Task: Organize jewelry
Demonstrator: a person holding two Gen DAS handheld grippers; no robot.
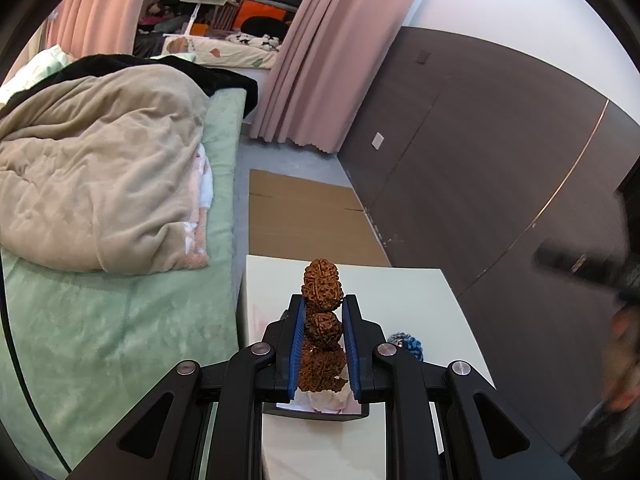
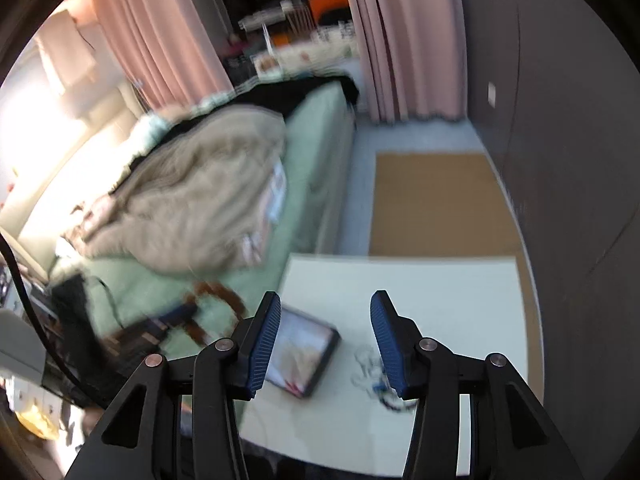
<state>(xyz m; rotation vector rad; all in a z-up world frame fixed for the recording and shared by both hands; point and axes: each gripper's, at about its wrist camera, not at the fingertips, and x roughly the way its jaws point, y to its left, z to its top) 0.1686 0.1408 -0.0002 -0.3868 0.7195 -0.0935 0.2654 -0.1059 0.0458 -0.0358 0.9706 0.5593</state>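
On the far left a beige blanket [image 1: 96,160] lies bunched on a bed [image 1: 120,340] with a green sheet. A pink curtain [image 1: 320,60] hangs behind it, and flat cardboard [image 1: 304,216] covers the floor between the bed and a dark panelled wall [image 1: 480,140].

A white table [image 1: 400,300] stands just beside the bed. Above it the left gripper [image 1: 322,304] is clamped on a string of big, wrinkled brown beads [image 1: 322,320]. The beads run lengthwise between the blue pads [image 1: 298,344], and the top two stick out past the fingertips. Below them a small black tray [image 1: 320,410] with a pale lining rests on the table. Just right of the gripper a blue-and-grey bead piece [image 1: 408,344] lies on the tabletop. At the far right edge of this view sits a blurred dark shape with a hand [image 1: 624,360]; its detail cannot be told.

The right wrist view is blurred. On its left, over the bed edge, a smeared brown loop shows beside a dark tool; what they are cannot be told. The right gripper [image 2: 324,304] hangs over the table with its jaws apart and nothing between them. The tray [image 2: 304,352] shows between the fingers, nearer the left one. A small tangle of white and blue jewelry [image 2: 372,372] lies on the table, partly hidden by the right finger [image 2: 386,340].
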